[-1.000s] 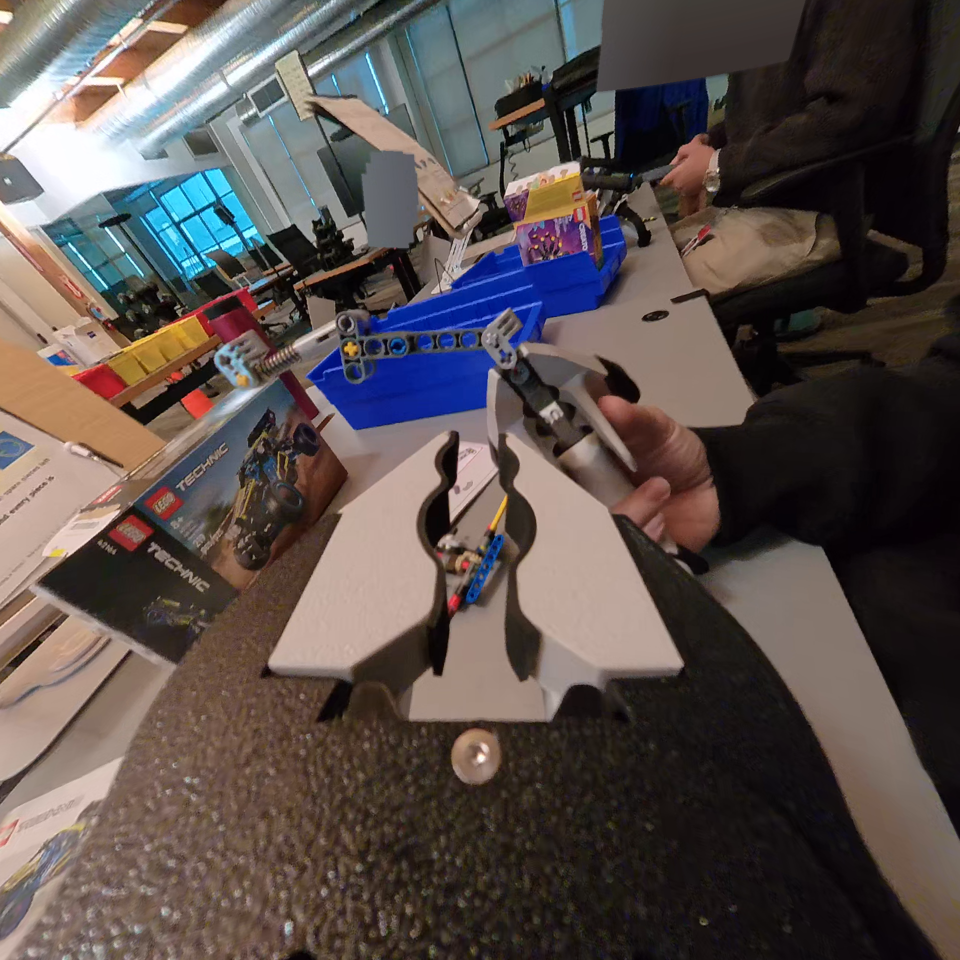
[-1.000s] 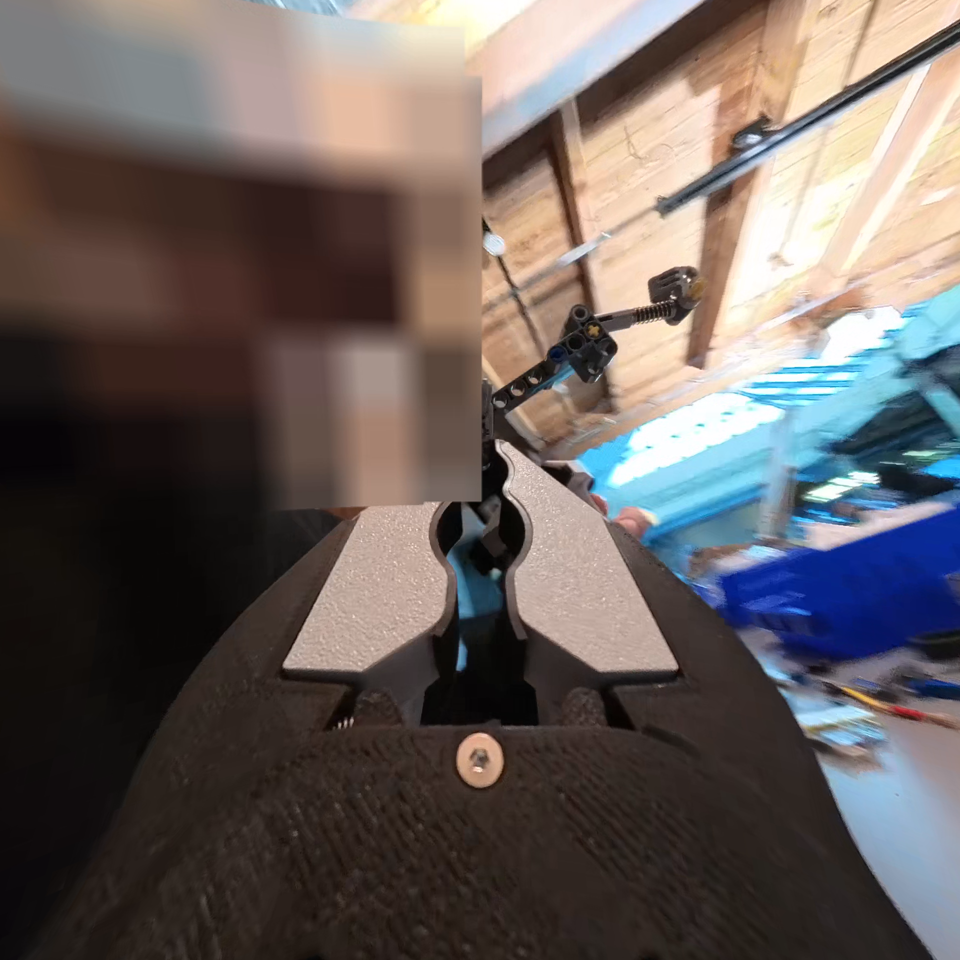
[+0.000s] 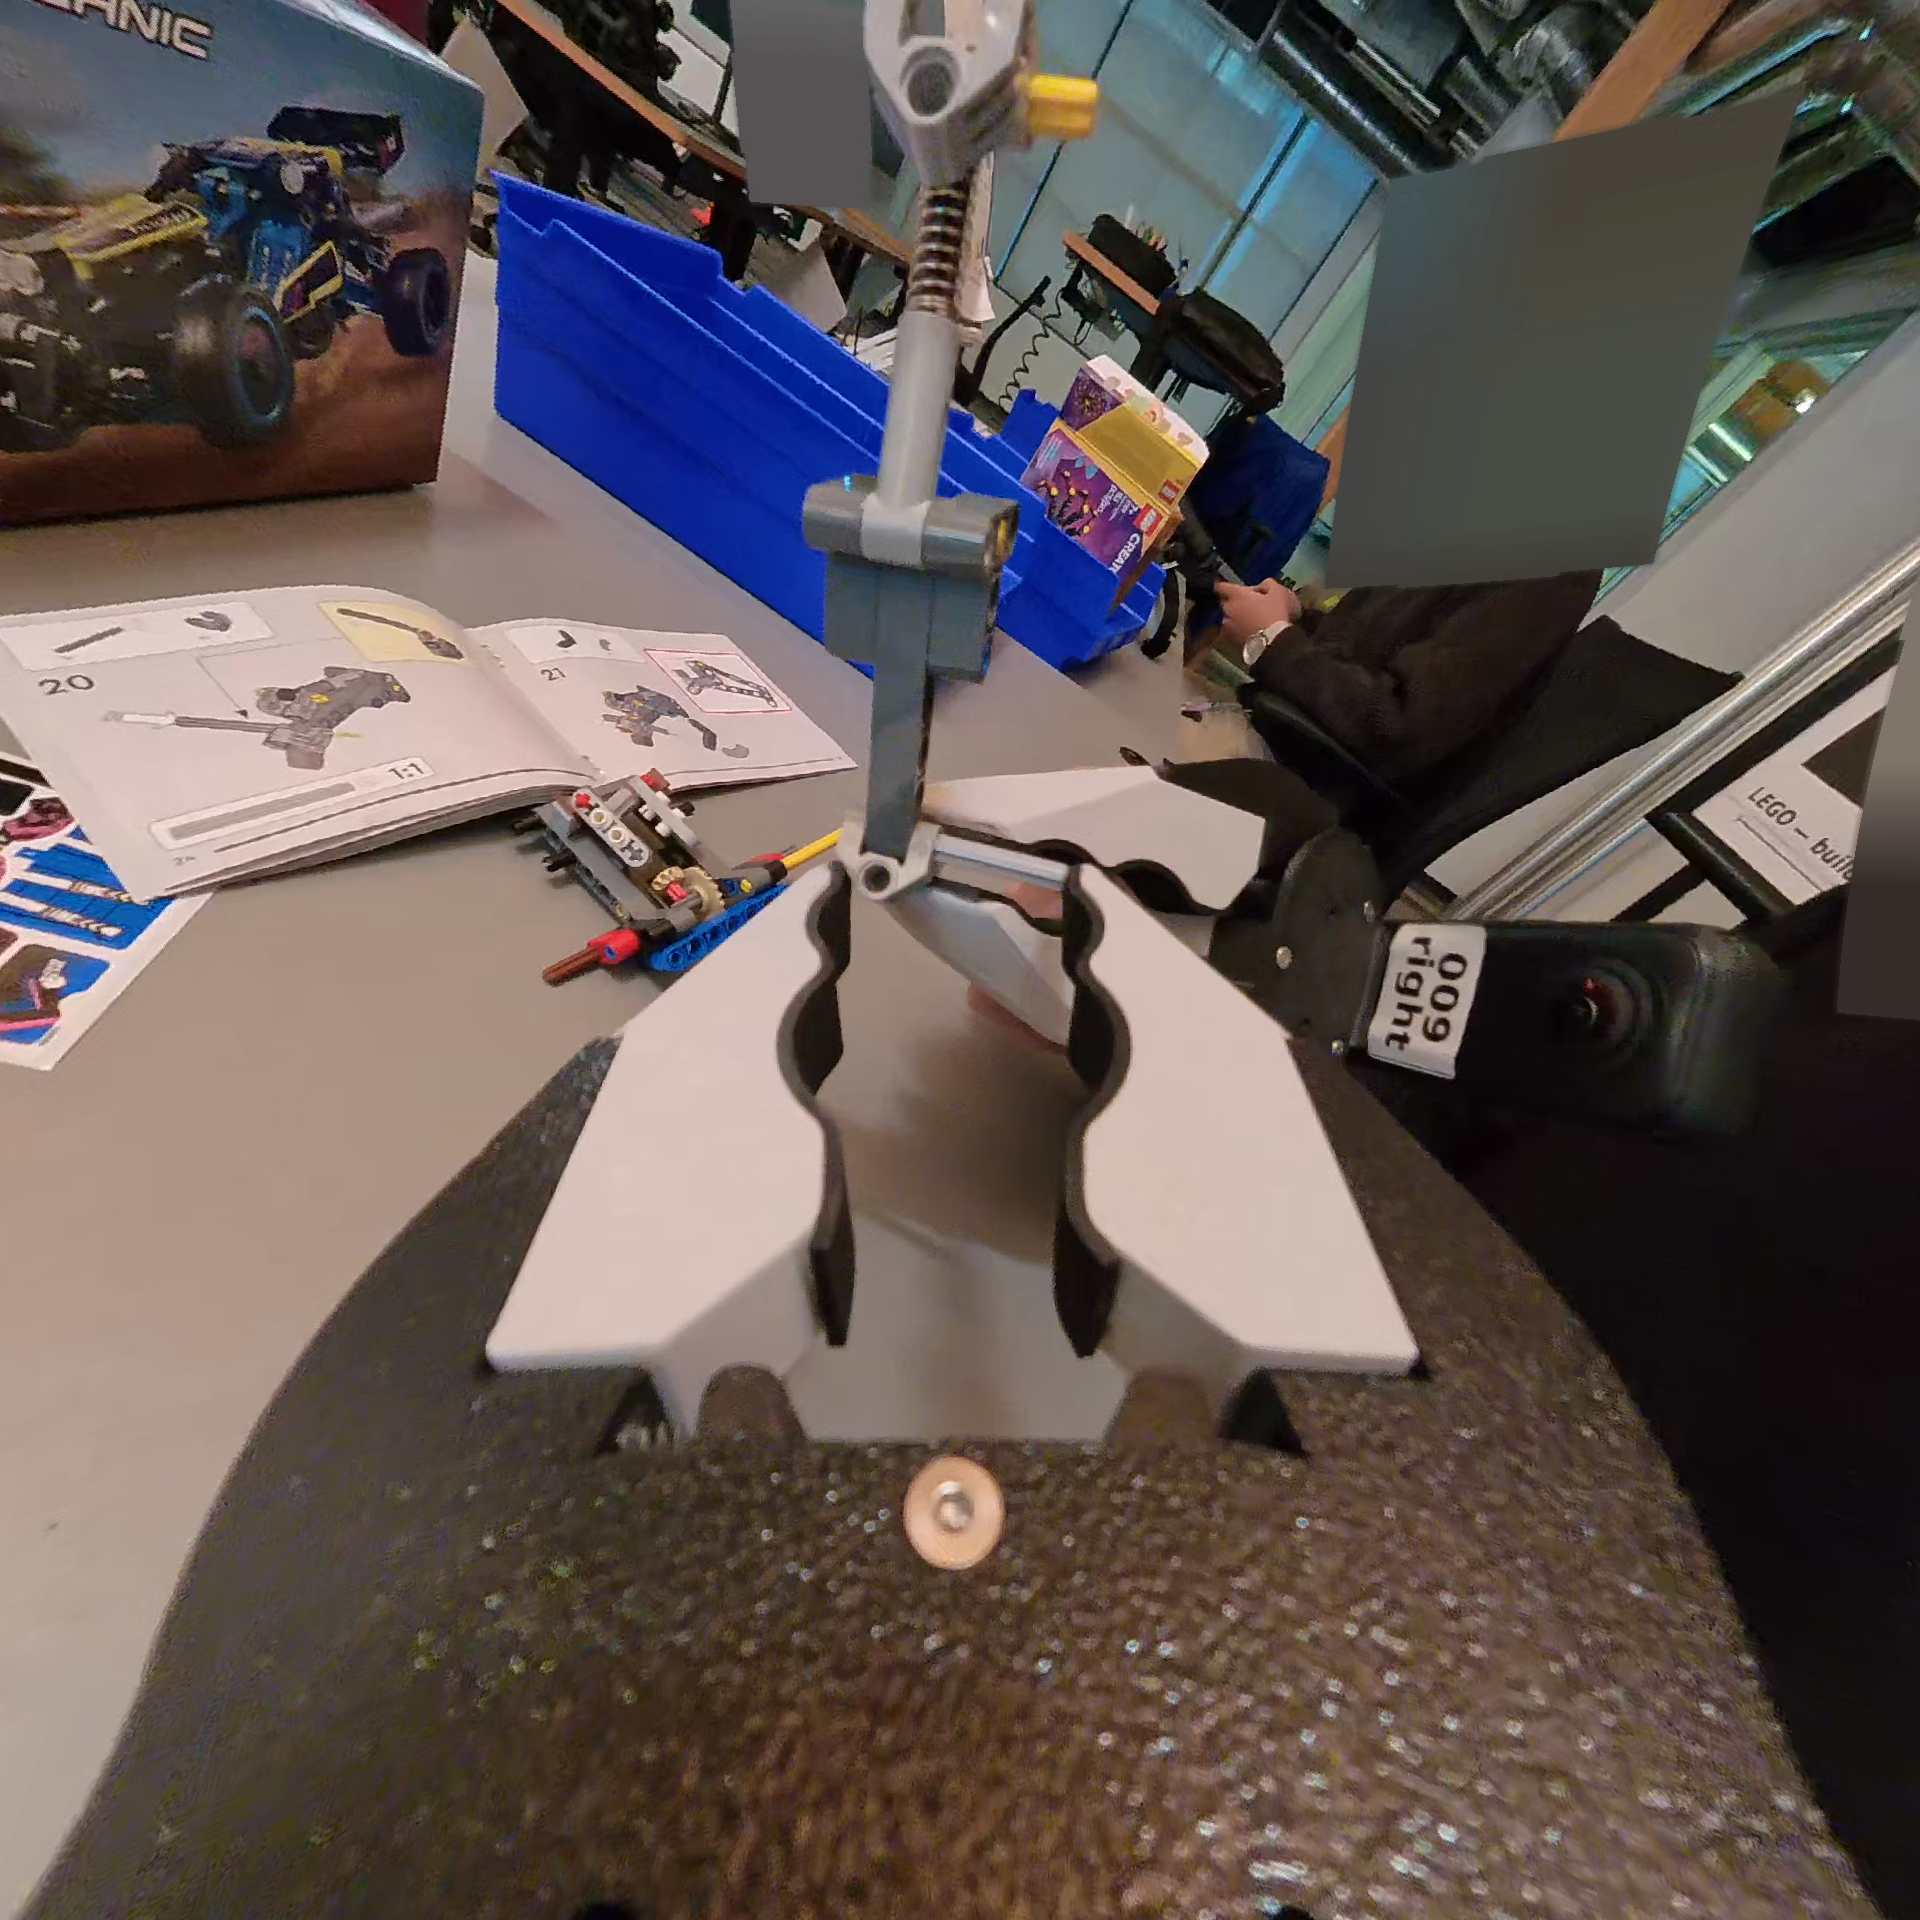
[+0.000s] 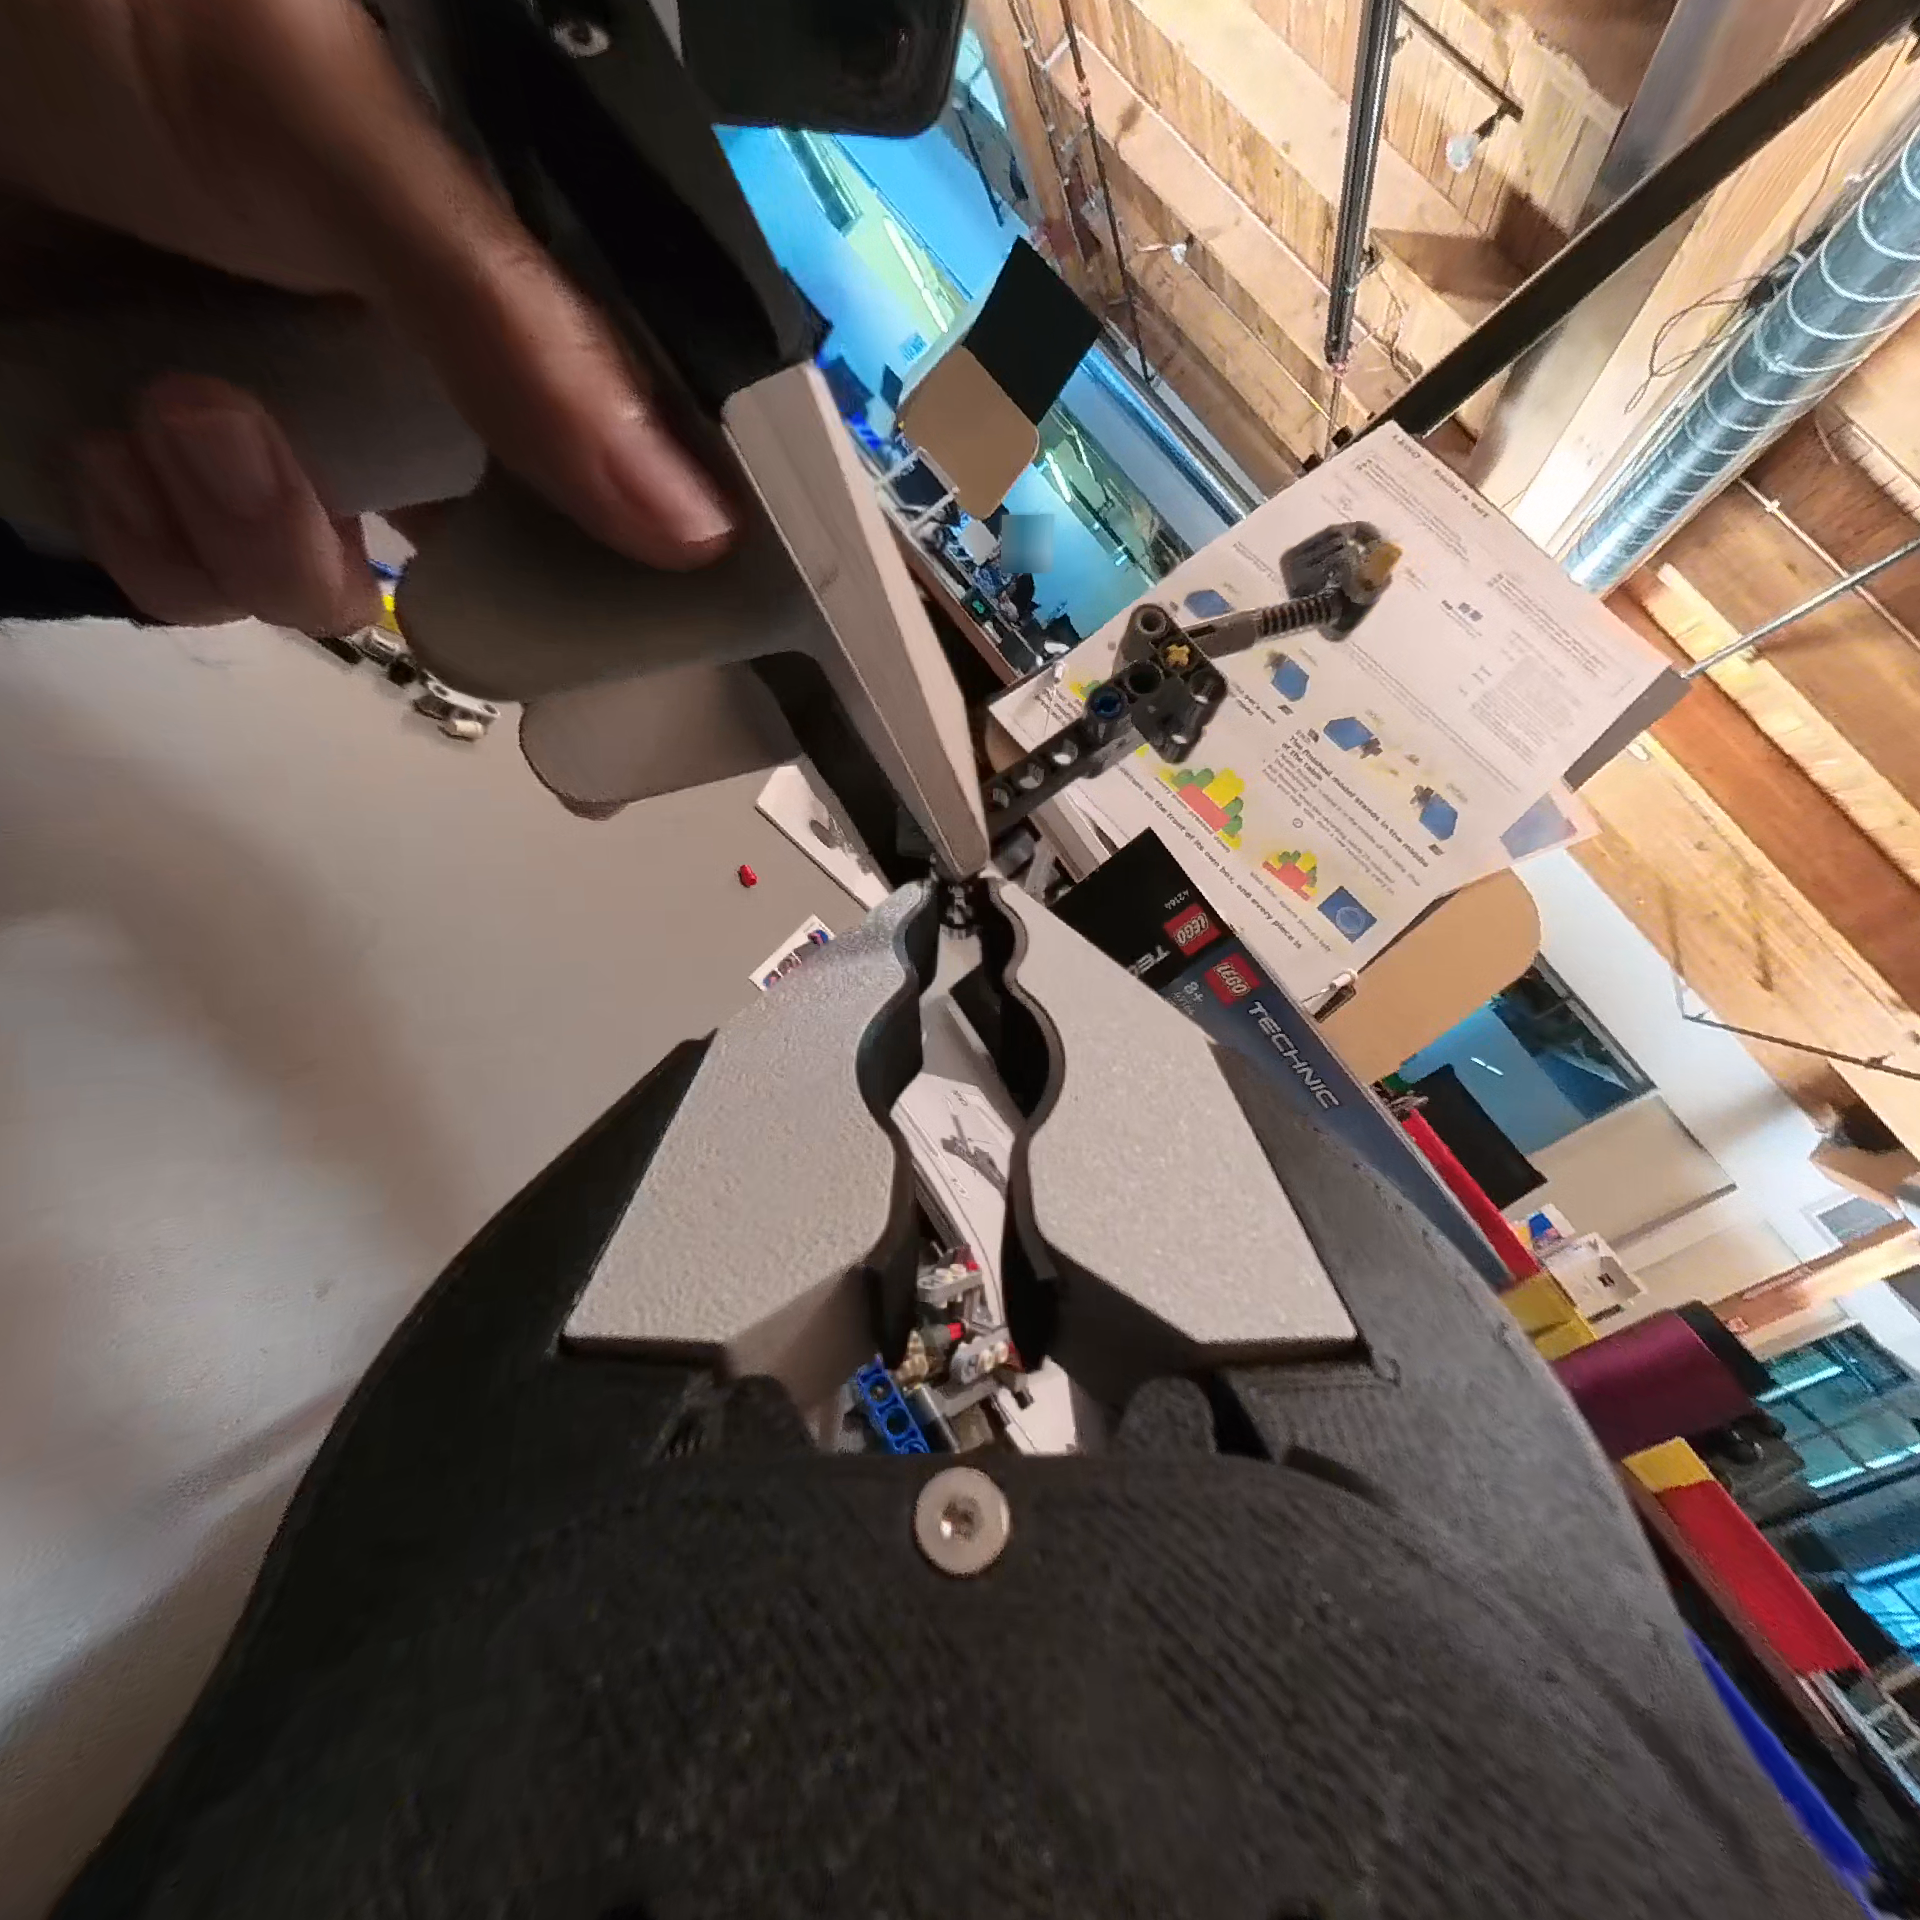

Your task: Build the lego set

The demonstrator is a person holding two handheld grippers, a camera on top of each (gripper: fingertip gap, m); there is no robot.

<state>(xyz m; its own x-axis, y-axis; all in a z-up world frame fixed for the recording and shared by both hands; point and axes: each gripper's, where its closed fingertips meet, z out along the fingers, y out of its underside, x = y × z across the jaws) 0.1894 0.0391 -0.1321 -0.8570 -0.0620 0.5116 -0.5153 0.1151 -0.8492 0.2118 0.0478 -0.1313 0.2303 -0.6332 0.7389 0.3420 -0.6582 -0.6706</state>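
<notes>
The right claw [image 4: 961, 904] is pinching the base of the suspension arm [image 3: 899, 582], which is rising upright, spring end topmost. The left claw [image 3: 951, 888] is gaping wide and empty, its tips just beside that base. I'd be closing it squarely on the beam, away from the spring. The chassis [image 3: 649, 868] is lying on the table [image 3: 312, 1091] by the open manual [image 3: 343, 717].

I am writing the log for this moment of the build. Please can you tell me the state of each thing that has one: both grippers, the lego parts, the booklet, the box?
left gripper: open, empty.
right gripper: shut on the beam assembly.
beam assembly: held upright in the air, spring shock on top.
chassis piece: lying on the table, partly built.
instruction booklet: open, flat on the table.
set box: standing beyond the booklet.
</notes>
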